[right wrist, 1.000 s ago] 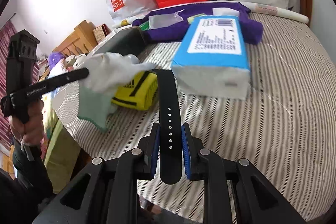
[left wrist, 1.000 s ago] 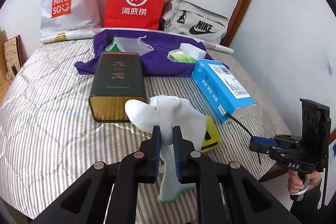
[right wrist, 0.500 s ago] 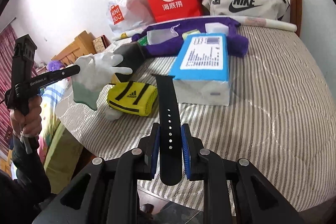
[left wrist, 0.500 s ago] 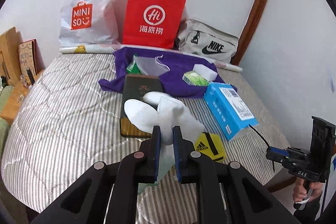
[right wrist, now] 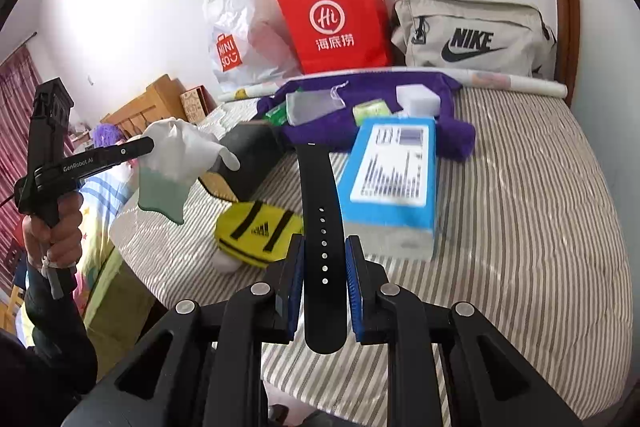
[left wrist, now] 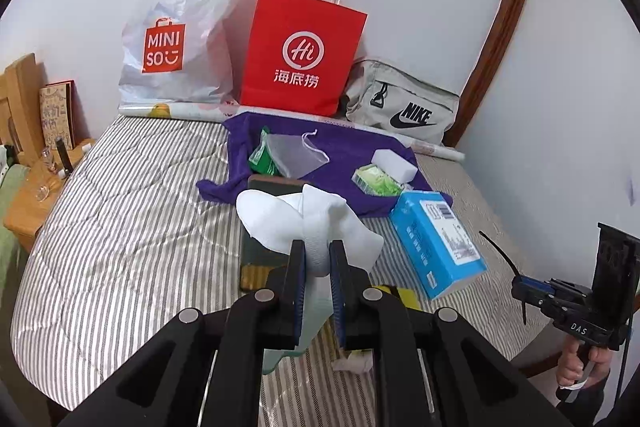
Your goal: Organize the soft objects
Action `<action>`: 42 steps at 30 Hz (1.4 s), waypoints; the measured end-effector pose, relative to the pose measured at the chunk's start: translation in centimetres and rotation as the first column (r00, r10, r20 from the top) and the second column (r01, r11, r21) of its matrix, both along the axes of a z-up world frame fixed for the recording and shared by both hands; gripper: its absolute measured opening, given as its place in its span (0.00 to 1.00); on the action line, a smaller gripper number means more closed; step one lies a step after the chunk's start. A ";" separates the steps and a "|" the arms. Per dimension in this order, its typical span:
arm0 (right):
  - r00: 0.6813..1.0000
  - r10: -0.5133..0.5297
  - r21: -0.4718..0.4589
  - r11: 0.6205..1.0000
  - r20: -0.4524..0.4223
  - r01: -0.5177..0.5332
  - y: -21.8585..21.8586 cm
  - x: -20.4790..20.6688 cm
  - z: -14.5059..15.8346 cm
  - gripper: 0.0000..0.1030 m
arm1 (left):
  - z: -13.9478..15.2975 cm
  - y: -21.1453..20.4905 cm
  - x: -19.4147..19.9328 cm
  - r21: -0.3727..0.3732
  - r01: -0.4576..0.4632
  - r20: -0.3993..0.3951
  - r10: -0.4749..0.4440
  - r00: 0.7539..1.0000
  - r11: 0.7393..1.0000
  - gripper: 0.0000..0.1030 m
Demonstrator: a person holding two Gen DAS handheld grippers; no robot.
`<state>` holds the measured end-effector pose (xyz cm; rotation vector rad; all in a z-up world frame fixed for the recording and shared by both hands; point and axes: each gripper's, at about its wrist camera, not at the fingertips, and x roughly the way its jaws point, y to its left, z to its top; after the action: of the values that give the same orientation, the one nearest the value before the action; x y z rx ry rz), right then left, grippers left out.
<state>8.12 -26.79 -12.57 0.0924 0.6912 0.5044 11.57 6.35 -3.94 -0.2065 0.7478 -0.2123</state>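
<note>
Left wrist view shows a bed with a striped quilt (left wrist: 120,247) against a white wall. Taking the red paper bag (left wrist: 300,51) as landmark: to its left stands a white plastic bag (left wrist: 176,39), to its right a grey fabric pouch (left wrist: 404,107), and in front of it lies a purple cloth (left wrist: 344,147). Nearer than the cloth lies a blue rectangular box (left wrist: 436,247).

In front of the red bag, above the quilt, the left gripper (left wrist: 318,267) is clamped on a soft white glove (left wrist: 304,223) with a green cuff. In the right wrist view, the right gripper (right wrist: 324,267) is closed on a smooth black strap (right wrist: 320,211) with small holes; left of it a yellow sock (right wrist: 256,231) lies on the quilt.
</note>
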 end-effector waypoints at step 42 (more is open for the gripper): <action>0.999 -0.043 -0.055 0.998 -0.005 0.043 2.2 17.7 4.4 0.19 | 2.1 0.5 15.1 0.001 -0.041 -0.019 0.041 0.999 0.999 0.11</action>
<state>25.83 -24.61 -8.19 0.0571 0.7072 0.4440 26.69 6.83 -1.87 -0.2238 0.7623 -0.1716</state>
